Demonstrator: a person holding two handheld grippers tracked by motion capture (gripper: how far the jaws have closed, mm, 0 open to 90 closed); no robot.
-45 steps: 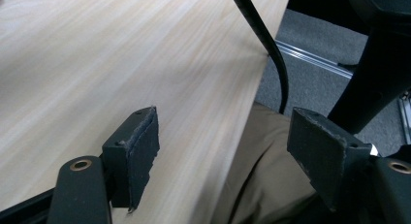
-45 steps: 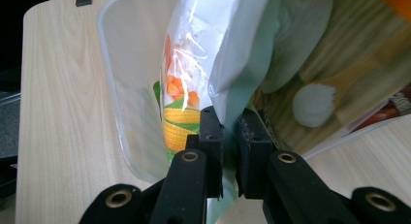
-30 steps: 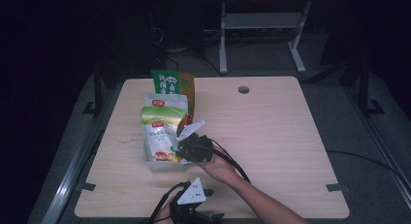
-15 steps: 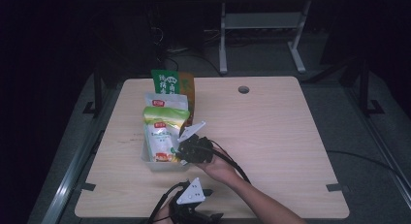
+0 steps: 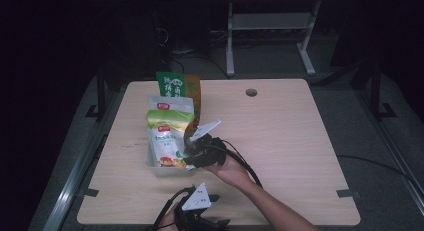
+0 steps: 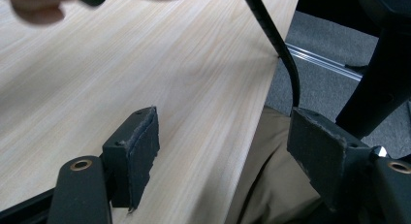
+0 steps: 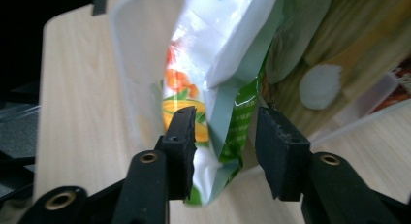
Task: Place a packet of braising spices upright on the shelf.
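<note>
Clear plastic bin (image 5: 156,169) holds upright snack bags (image 5: 167,136).

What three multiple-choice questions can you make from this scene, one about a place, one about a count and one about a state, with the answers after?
1. Where does the white and green snack bag stand?
A. In the clear bin at the table's left
B. Beside the round hole at the table's far edge
C. On the floor

2. How many bags stand in the row with it?
A. One
B. Four
C. Seven

3. How are the right gripper jaws?
A. Clamped flat together
B. Apart, with the bag's edge between them
C. Shut on a cable

Answers:
1 A, the high view shows the bag inside the bin.
2 B, four bags line up there, the green and orange bag farthest back.
3 B, the right gripper view shows a gap beside the bag; the jaws have just been opening.
</note>
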